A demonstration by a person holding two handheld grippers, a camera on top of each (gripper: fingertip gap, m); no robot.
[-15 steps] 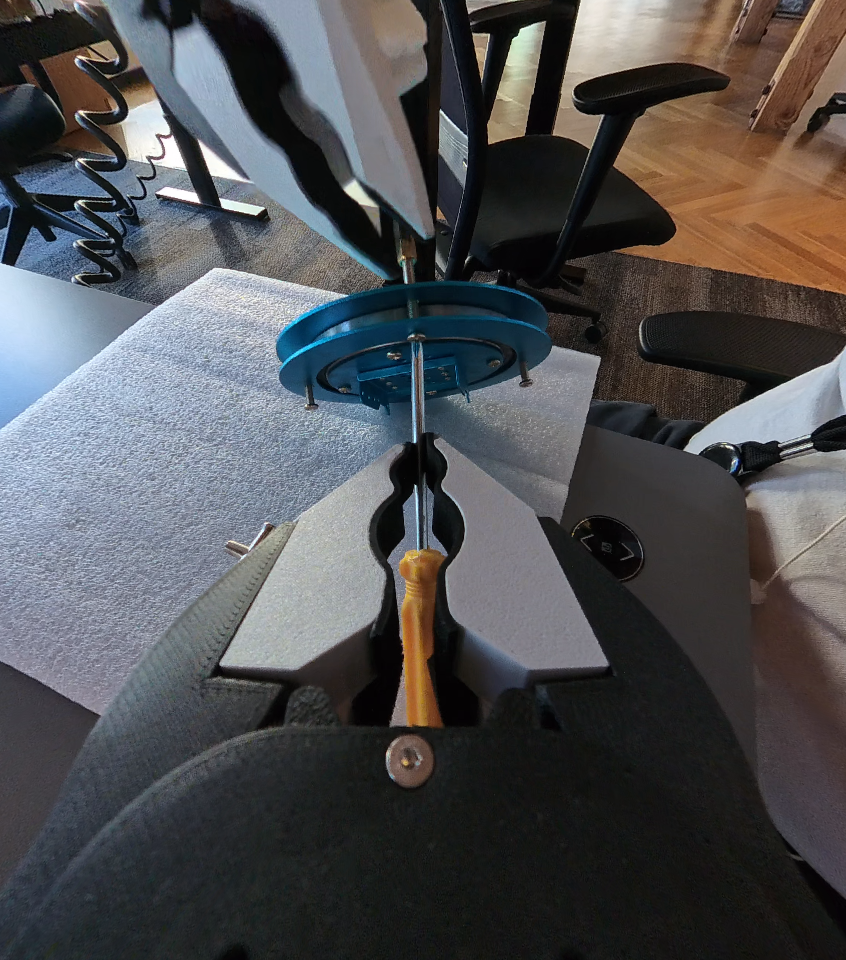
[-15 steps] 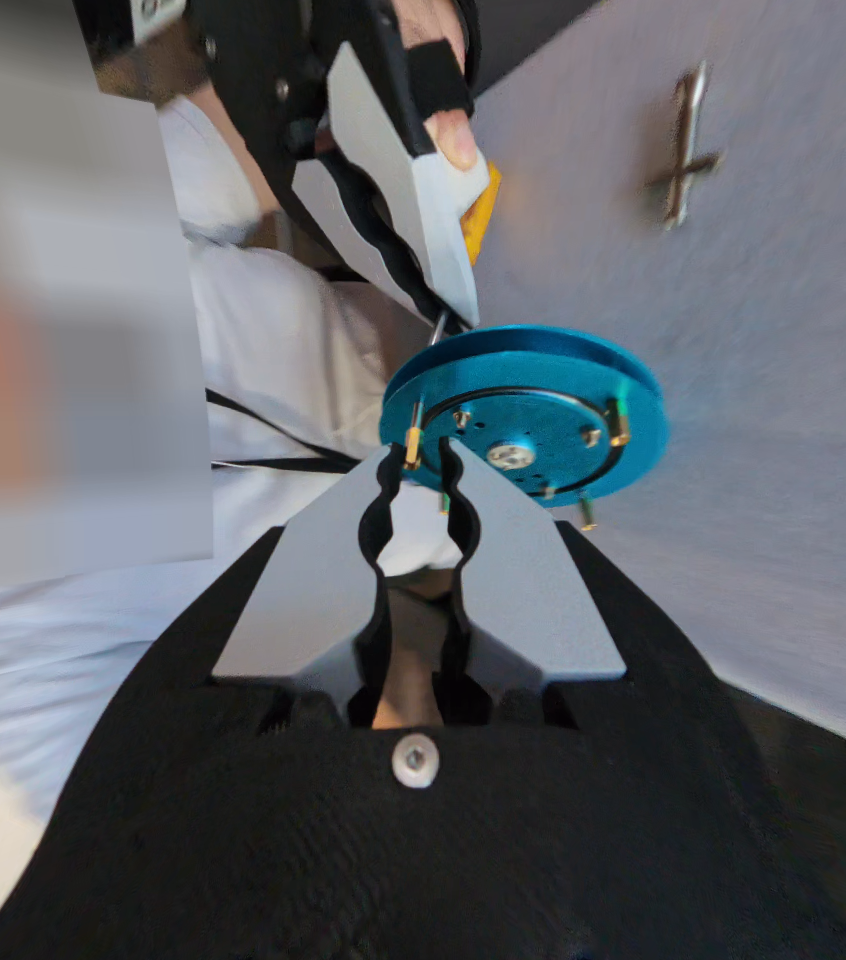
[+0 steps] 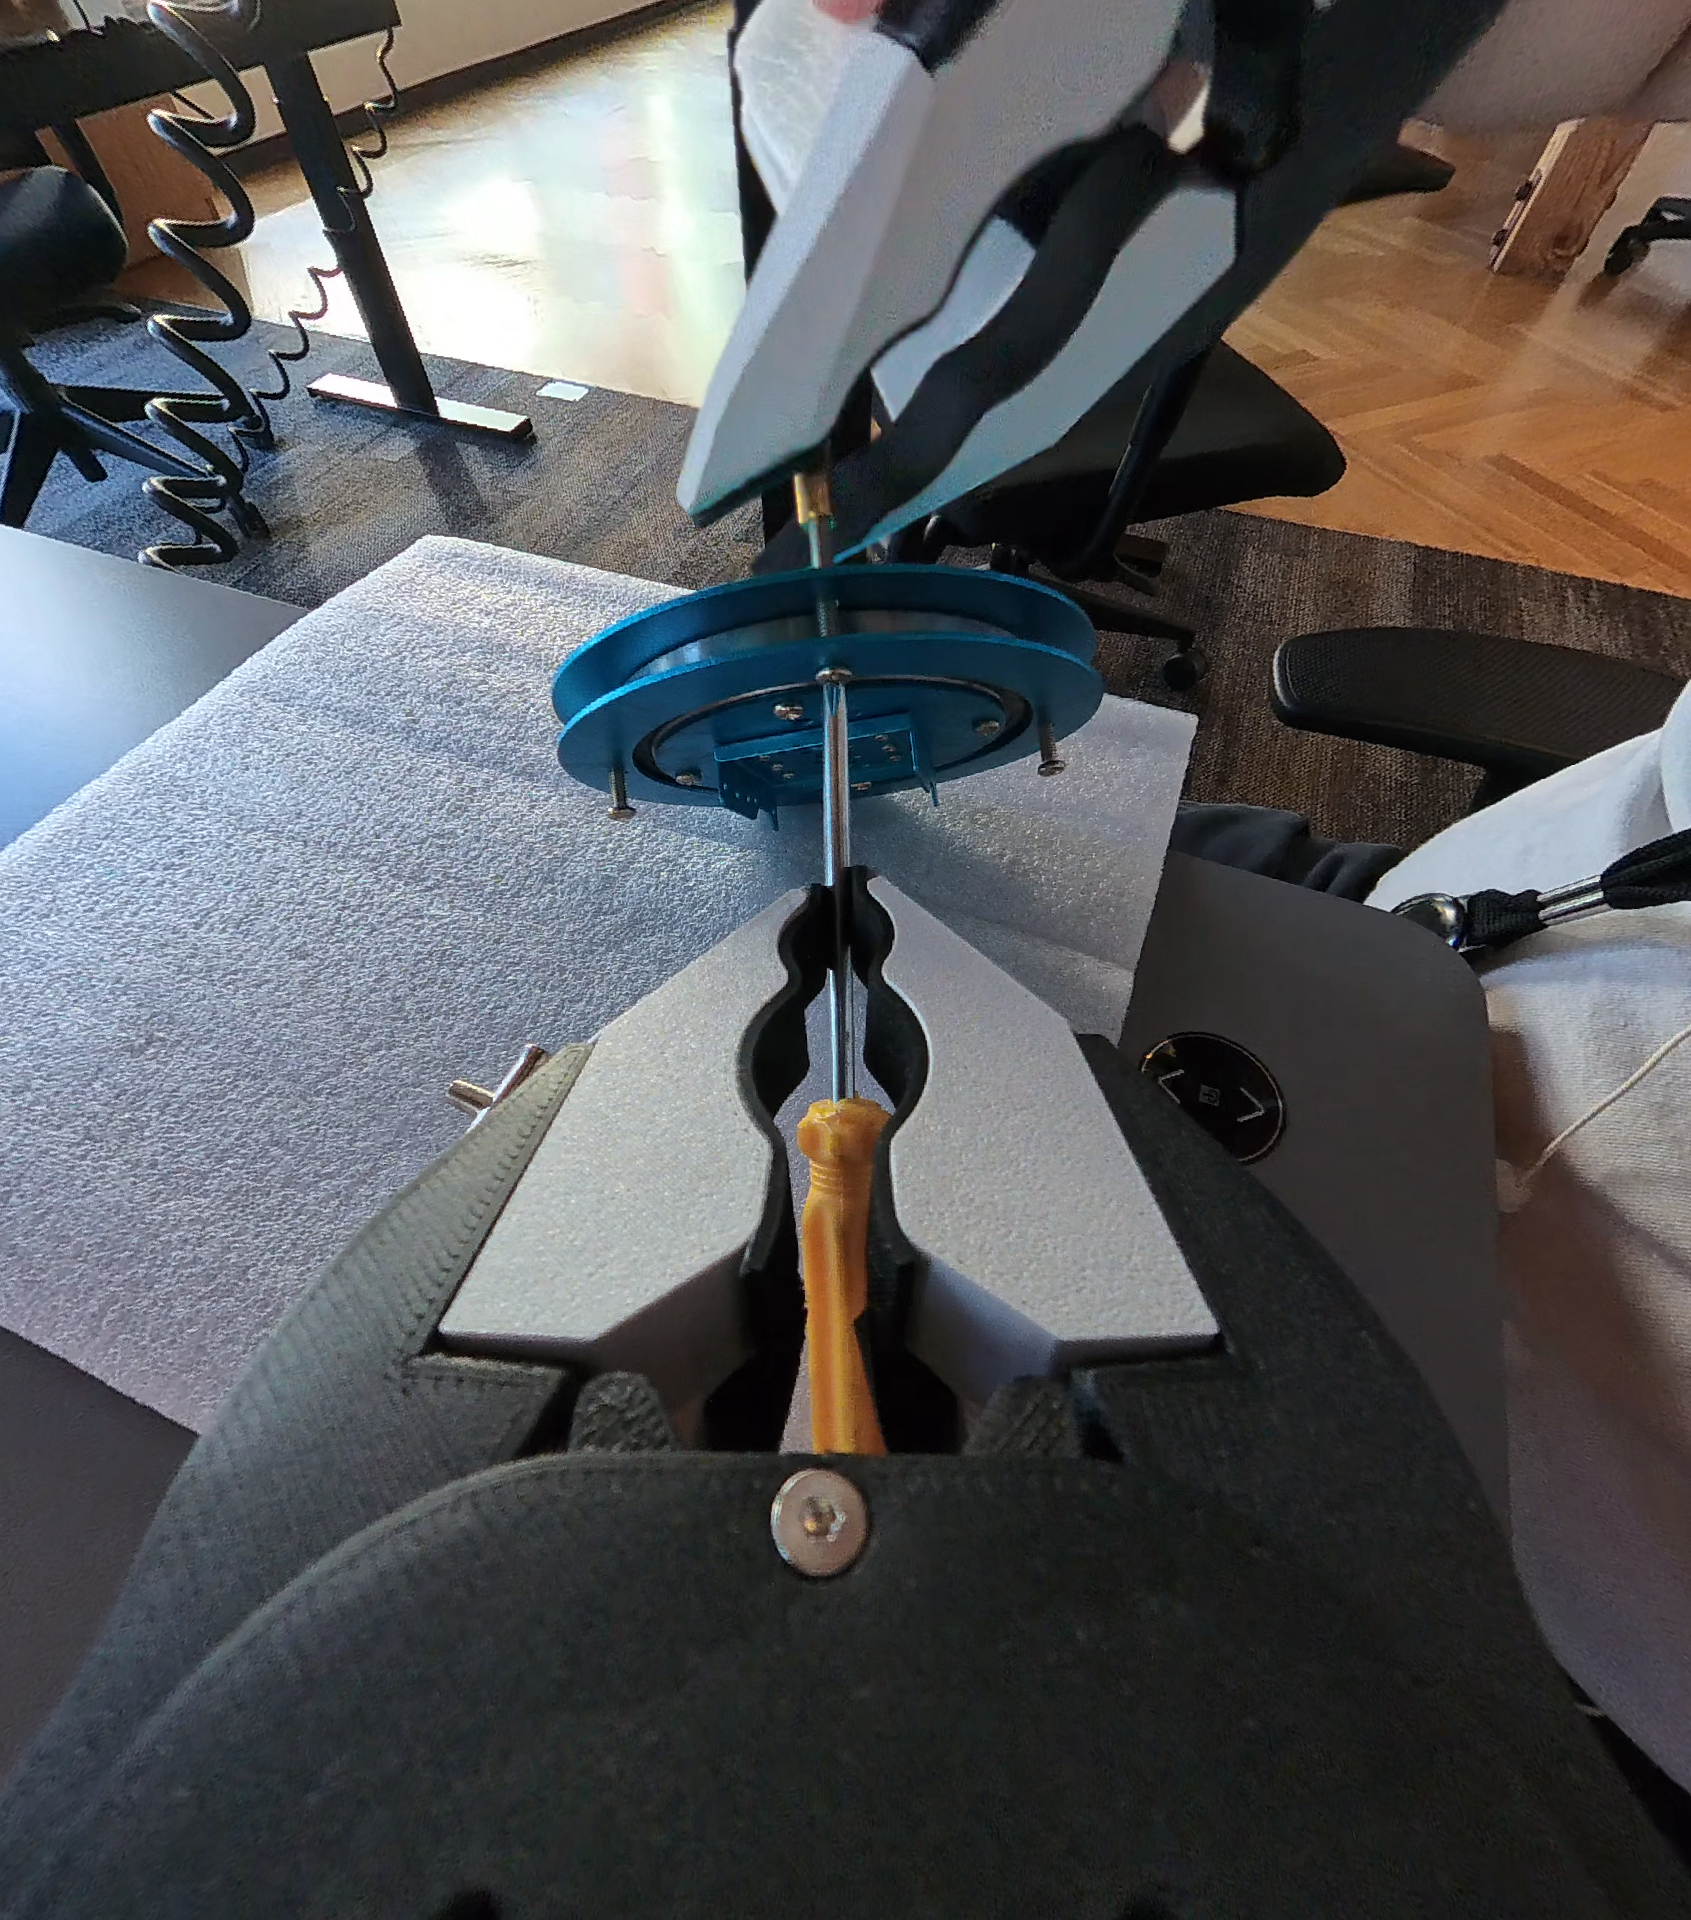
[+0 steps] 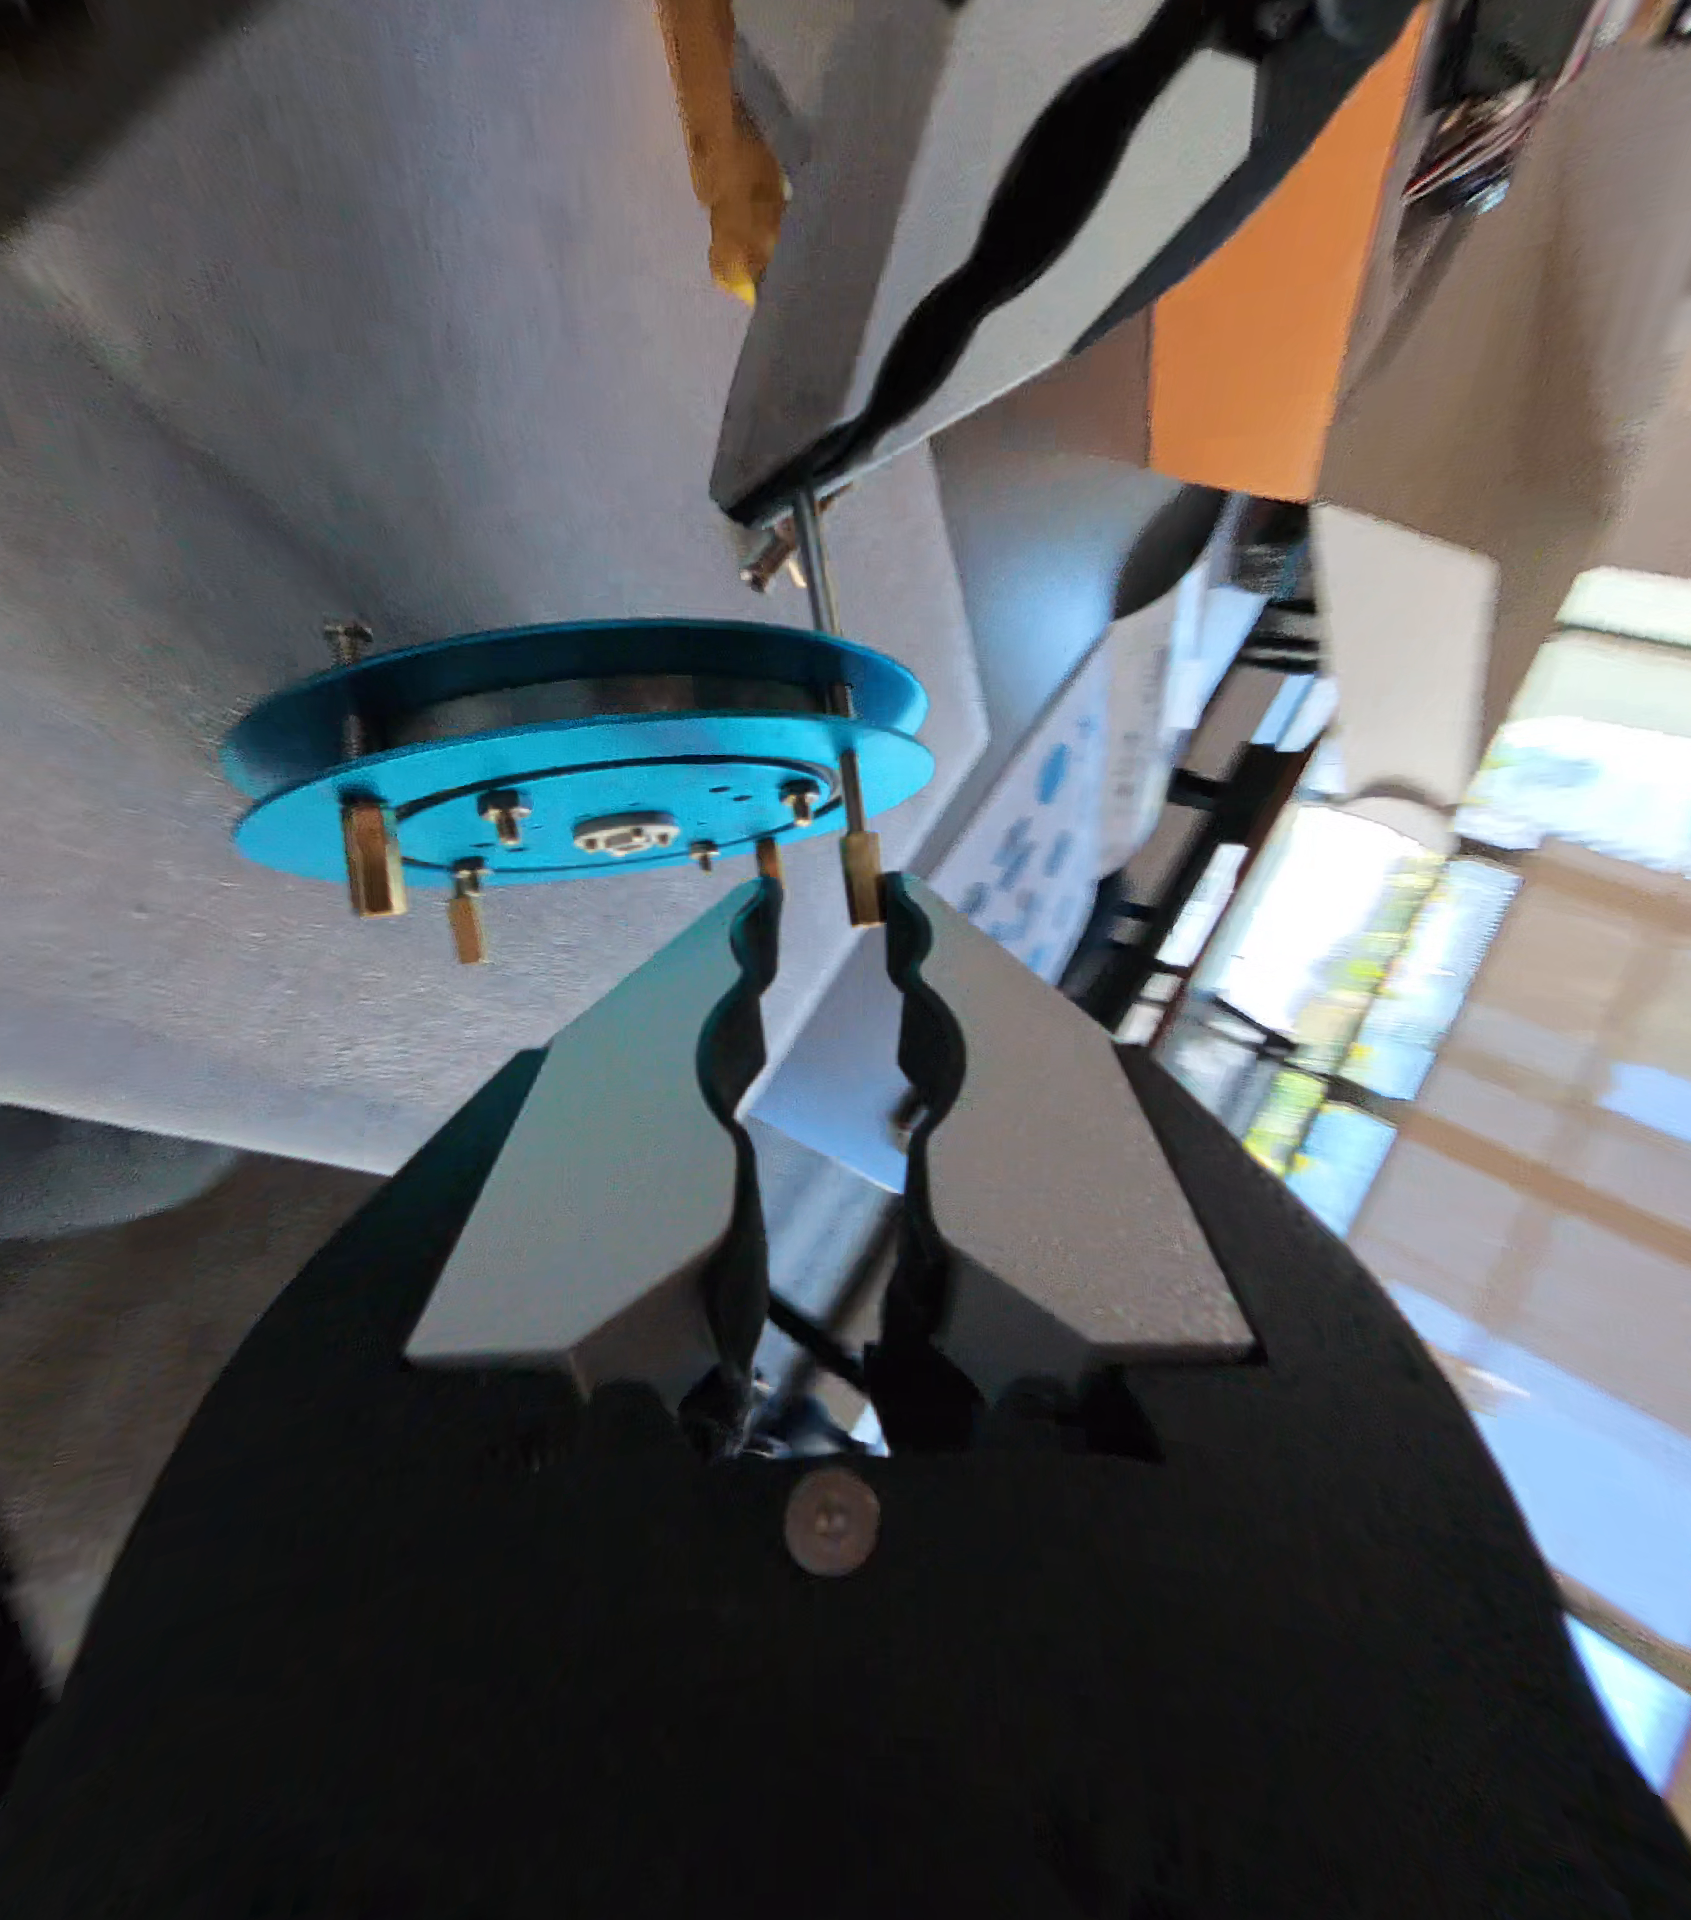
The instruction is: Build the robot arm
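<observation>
left wrist view: the left gripper point(image 3: 836, 904) points forward and slightly down over the white foam sheet point(image 3: 197, 935), its jaws closed tight on an orange-handled screwdriver point(image 3: 833, 1226) whose shaft reaches a screw on the blue disc assembly point(image 3: 825, 691), held above the foam. the right gripper point(image 3: 799, 499) comes down from above onto a brass standoff point(image 3: 808, 497).

right wrist view: the right gripper point(image 4: 825, 894) is tilted, jaws slightly apart, the standoff point(image 4: 862, 881) touching one fingertip; whether it grips is unclear.

Blue disc assembly point(image 3: 825, 681); orange-handled screwdriver point(image 3: 836, 1247); white foam sheet point(image 3: 249, 883); brass standoffs point(image 4: 373, 857).
</observation>
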